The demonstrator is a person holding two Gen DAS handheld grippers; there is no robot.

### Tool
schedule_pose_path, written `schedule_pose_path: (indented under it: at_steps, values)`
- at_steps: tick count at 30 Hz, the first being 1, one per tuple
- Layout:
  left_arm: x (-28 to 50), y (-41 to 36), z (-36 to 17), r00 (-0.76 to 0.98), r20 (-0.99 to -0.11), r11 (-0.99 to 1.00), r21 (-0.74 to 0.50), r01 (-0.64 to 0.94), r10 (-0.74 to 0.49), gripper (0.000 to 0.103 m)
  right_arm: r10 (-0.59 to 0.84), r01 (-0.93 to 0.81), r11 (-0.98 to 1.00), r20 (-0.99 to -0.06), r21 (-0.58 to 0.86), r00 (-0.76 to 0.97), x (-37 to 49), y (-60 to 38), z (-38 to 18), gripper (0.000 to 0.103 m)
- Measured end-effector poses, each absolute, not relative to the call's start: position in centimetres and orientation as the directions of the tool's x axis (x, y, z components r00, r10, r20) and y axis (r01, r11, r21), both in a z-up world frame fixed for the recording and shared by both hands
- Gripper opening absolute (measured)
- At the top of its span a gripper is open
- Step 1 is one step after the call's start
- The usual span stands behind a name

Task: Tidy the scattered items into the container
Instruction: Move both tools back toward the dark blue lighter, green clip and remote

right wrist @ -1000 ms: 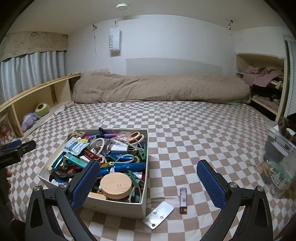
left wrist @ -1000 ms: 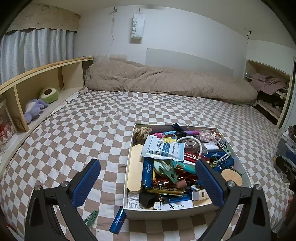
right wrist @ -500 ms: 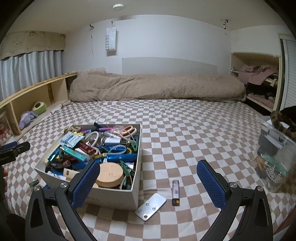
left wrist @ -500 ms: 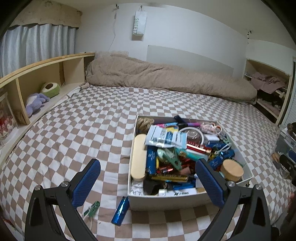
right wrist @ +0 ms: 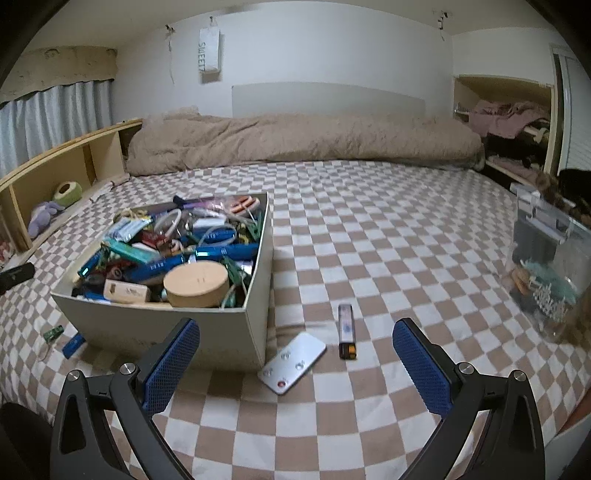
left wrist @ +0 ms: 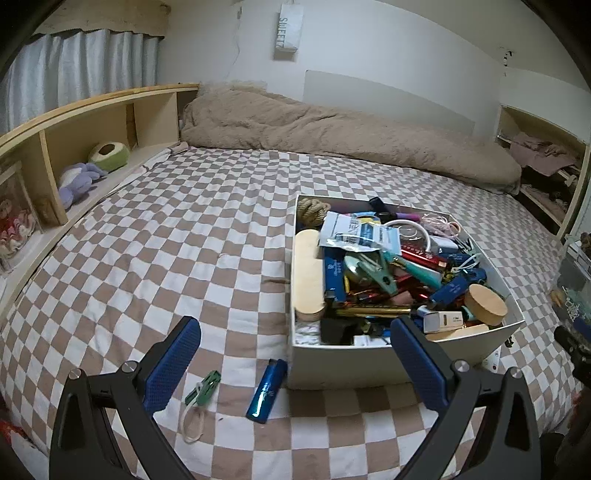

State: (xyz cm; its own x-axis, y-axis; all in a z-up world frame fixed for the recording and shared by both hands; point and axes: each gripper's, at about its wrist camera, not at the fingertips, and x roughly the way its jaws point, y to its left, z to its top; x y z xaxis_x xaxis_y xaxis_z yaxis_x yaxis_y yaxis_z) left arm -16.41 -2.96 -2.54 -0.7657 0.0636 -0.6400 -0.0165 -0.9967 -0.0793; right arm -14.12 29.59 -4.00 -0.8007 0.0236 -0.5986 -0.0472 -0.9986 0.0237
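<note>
Lots of open checkered bedspread (right wrist: 388, 229) right of the box (right wrist: 207, 332) and beyond it. The near side is tighter: remote (right wrist: 291, 362) and lighter (right wrist: 346, 330) sit by the box's corner (clear bin (right wrist: 550, 258) blocks far right).

A white hanging bag (left wrist: 287, 31) on the far wall reads "SWEET", possibly followed by another character; the box's labels are illegible.

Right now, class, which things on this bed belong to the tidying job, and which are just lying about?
Job:
box
blue tube
green clip
remote
lighter

Lying about:
duvet
plush toys
clear bin
hanging bag
</note>
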Motion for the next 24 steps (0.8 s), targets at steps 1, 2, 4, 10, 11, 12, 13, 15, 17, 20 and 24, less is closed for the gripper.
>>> schedule_pose_path:
  at_steps: [1, 2, 4, 10, 11, 12, 13, 15, 17, 20, 24]
  values:
    - [-16.4, -3.2, -2.7, -0.761, -0.645, -0.997, -0.082, -0.015, 0.064, 0.103, 0.024, -0.049, -0.998, -0.603, 0.026, -0.798, -14.1, 29.6, -4.3, 0.103]
    - [-16.4, -3.4, -2.8, -0.759, -0.648, -0.997, -0.082, -0.012, 0.063, 0.103, 0.024, -0.052, -0.998, -0.607, 0.028, -0.795, -14.1, 29.7, -4.6, 0.103]
    - [-16.3, -3.8, -3.2, -0.754, -0.655, -0.997, -0.078, -0.006, 0.056, 0.103, 0.024, -0.056, -0.998, -0.617, 0.034, -0.787, -14.1, 29.8, -5.3, 0.103]
    - [-16.5, -5.4, -4.0, -0.725, -0.686, -0.996, -0.087, -0.002, 0.062, 0.103, 0.012, -0.056, -0.997, -0.660, 0.045, -0.751, -14.5, 30.0, -7.5, 0.103]
    - [-16.5, -5.6, -4.1, -0.723, -0.689, -0.996, -0.089, 0.001, 0.061, 0.103, 0.010, -0.055, -0.997, -0.668, 0.047, -0.744, -14.5, 30.0, -7.8, 0.103]
    - [-16.6, -6.0, -4.1, -0.720, -0.692, -0.996, -0.088, 0.007, 0.056, 0.103, 0.007, -0.052, -0.998, -0.677, 0.047, -0.736, -14.6, 30.0, -8.2, 0.103]
    - [-16.7, -6.4, -4.2, -0.718, -0.694, -0.996, -0.086, 0.009, 0.053, 0.103, 0.005, -0.049, -0.998, -0.682, 0.046, -0.731, -14.7, 29.9, -8.6, 0.103]
    - [-16.8, -7.1, -4.2, -0.712, -0.701, -0.997, -0.080, 0.016, 0.045, 0.103, -0.001, -0.042, -0.998, -0.690, 0.045, -0.723, -14.8, 29.8, -9.1, 0.103]
    - [-17.0, -7.9, -4.4, -0.701, -0.712, -0.997, -0.078, 0.022, 0.040, 0.103, -0.012, -0.034, -0.998, -0.701, 0.052, -0.713, -15.0, 29.7, -9.7, 0.103]
    - [-17.3, -9.0, -4.9, -0.673, -0.737, -0.996, -0.086, 0.016, 0.052, 0.103, -0.025, -0.031, -0.997, -0.714, 0.065, -0.699, -15.2, 29.7, -10.7, 0.103]
    - [-17.8, -10.0, -5.8, -0.632, -0.774, -0.998, -0.057, 0.007, 0.040, 0.103, -0.035, -0.040, -0.996, -0.729, 0.086, -0.683, -15.4, 29.8, -11.7, 0.103]
